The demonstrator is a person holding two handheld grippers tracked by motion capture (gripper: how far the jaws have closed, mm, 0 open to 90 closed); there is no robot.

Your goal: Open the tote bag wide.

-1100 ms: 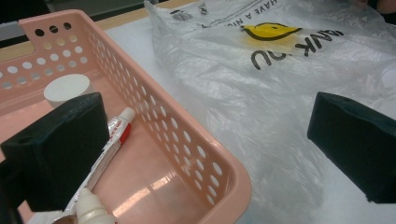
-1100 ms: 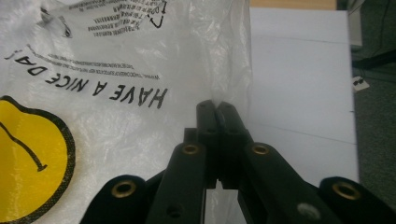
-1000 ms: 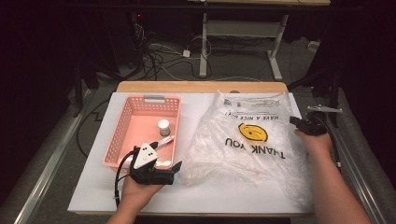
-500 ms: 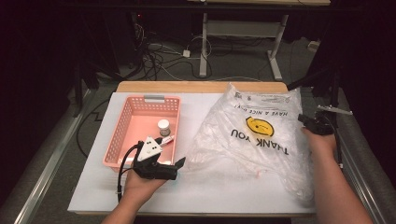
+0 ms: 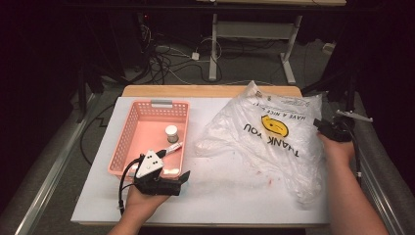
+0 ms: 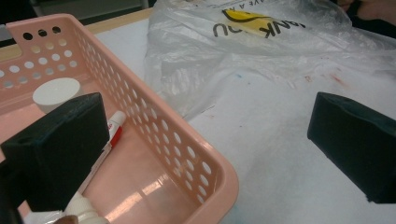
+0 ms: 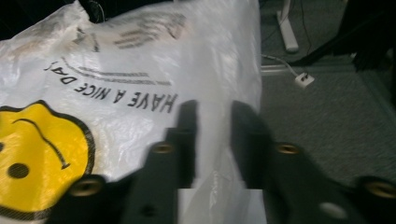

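Observation:
A clear plastic bag (image 5: pixel 274 142) printed with a yellow smiley and "THANK YOU" lies crumpled on the right half of the white table. My right gripper (image 5: pixel 320 125) is at its right edge. In the right gripper view the jaws (image 7: pixel 214 121) have just been opening, and the bag's film (image 7: pixel 116 70) lies in the gap between them without being pinched. My left gripper (image 5: pixel 181 182) rests at the near right corner of a pink basket (image 5: pixel 125 142), open wide and holding nothing (image 6: pixel 205 126). In the basket lie a white-capped bottle (image 6: pixel 56 92) and a small tube (image 6: pixel 114 128).
The white board (image 5: pixel 235 196) covers a wooden table whose far edge (image 5: pixel 205 91) shows behind it. Beyond are cables and table legs on a dark floor. The basket's rim (image 6: pixel 205 158) stands directly in front of the left jaws.
The right gripper's jaws have parted at the bag's right edge, where they were shut before. The bag has shifted slightly. The left hand has stayed by the basket.

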